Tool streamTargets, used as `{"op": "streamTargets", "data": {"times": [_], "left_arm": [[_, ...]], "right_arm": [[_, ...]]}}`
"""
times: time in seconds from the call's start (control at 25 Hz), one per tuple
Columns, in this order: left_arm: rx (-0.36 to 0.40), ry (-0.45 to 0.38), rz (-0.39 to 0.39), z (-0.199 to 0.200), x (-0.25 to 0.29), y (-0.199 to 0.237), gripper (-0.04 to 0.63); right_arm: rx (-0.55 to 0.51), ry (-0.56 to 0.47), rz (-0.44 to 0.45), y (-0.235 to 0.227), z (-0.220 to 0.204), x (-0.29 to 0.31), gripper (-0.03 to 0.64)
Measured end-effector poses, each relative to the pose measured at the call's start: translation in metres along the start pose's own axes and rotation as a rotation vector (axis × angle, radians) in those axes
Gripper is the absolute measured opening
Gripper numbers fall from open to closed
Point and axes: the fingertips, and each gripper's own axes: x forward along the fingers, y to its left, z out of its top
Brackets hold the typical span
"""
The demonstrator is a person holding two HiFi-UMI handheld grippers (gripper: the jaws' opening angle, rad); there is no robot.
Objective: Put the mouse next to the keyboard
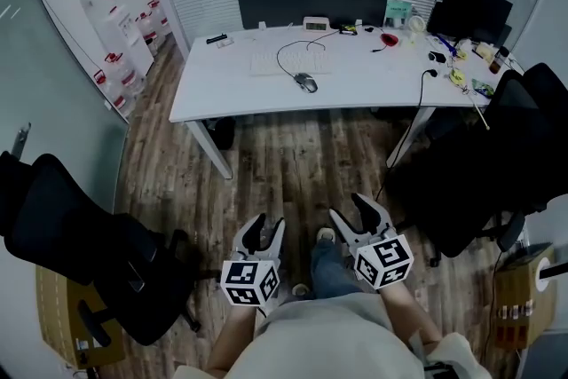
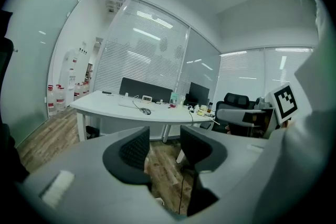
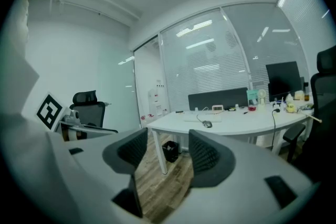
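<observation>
Grey mouse (image 1: 305, 82) — well ahead of L tongs (image 1: 267, 227), R tongs (image 1: 351, 210)

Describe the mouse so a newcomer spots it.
Look at the long white desk, near its front edge at mid-length. The mouse lies by the white keyboard's near right corner: the only small dark grey oval there, trailing a looped black cable.

A black chair (image 1: 484, 164) stands beside the white desk (image 1: 231, 89) on the wooden floor (image 1: 293, 155).
</observation>
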Motion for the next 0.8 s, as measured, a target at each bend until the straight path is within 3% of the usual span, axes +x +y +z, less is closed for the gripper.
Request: {"op": "streamTargets", "data": {"times": [0.12,0.28,0.8], "left_arm": [[-0.008,0.004,-0.009,-0.002,0.006,0.001,0.224],[-0.015,0.016,-0.012,-0.002,0.018,0.008,0.28],[-0.024,0.017,-0.001,0.026,0.105,0.051,0.305]], "right_arm": [[-0.002,0.009,0.01,-0.002,-0.004,0.007,0.318],[0.016,-0.007,0.01,-0.012,-0.004,0.022,0.365],[0.01,-0.021,0.014,-0.077,0.017,0.113,0.383]]}}
